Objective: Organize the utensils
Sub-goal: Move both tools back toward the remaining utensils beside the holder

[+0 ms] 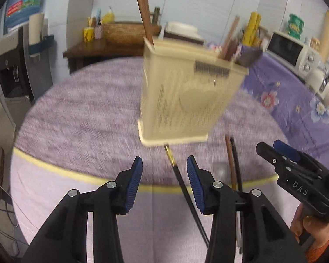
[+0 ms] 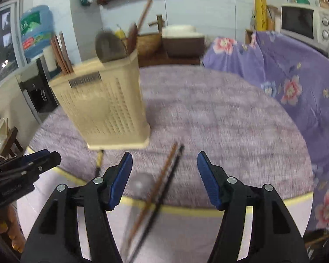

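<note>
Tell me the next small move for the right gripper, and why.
Probably lower the right gripper onto the brown chopstick and black chopstick. Its jaws are open and empty, the pair lies on the table between them, and the cream holder stands just beyond.

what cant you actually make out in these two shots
- Holder pattern: motion blur in both views.
- Black chopstick: far end under the holder's base, near end behind the left gripper, left view.
- Spoon: a blurred grey shape, right view.
- Loose chopstick pair: lower ends smear out, right view.
</note>
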Tool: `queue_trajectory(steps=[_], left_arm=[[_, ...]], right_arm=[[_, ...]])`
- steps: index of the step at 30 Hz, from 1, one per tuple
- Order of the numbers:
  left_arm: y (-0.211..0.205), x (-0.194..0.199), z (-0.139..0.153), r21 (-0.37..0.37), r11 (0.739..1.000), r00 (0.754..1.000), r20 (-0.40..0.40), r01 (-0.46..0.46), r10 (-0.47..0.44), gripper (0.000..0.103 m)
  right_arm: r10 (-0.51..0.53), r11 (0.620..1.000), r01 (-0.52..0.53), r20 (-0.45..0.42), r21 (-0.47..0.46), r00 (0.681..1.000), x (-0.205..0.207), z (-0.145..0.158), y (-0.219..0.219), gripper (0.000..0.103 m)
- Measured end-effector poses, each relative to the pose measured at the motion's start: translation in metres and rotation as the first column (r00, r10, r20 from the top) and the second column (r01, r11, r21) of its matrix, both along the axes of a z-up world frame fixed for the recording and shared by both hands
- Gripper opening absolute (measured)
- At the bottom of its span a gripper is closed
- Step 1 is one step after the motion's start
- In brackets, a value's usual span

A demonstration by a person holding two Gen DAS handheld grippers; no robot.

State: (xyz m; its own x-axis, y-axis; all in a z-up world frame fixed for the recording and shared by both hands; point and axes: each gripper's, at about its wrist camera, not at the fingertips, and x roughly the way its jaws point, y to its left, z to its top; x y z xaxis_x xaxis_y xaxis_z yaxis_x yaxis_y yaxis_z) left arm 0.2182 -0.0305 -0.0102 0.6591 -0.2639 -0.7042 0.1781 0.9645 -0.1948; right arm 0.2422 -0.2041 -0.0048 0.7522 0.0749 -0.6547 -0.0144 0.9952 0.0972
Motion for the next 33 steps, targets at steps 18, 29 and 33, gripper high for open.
queue_trajectory(steps=[18, 29, 33], left_arm=[[-0.042, 0.013, -0.050, 0.166, 0.986, 0.998, -0.069, 0.022, -0.010, 0.026], [-0.001, 0.001, -0.049, 0.148, 0.989, 0.996, -0.089, 0.024, -0.011, 0.008], [0.023, -0.007, -0.050, 0.117, 0.993, 0.995, -0.097, -0.014, 0.026, 0.008]], right_arm=[[0.027, 0.998, -0.023, -0.075, 0.054, 0.997, -0.018, -0.031, -0.001, 0.062], [0.171, 0.980, -0.157, -0.109, 0.124, 0.979, -0.008, -0.031, 0.022, 0.062], [0.231, 0.963, -0.202, -0.164, 0.176, 0.959, -0.001, -0.041, 0.035, 0.056]])
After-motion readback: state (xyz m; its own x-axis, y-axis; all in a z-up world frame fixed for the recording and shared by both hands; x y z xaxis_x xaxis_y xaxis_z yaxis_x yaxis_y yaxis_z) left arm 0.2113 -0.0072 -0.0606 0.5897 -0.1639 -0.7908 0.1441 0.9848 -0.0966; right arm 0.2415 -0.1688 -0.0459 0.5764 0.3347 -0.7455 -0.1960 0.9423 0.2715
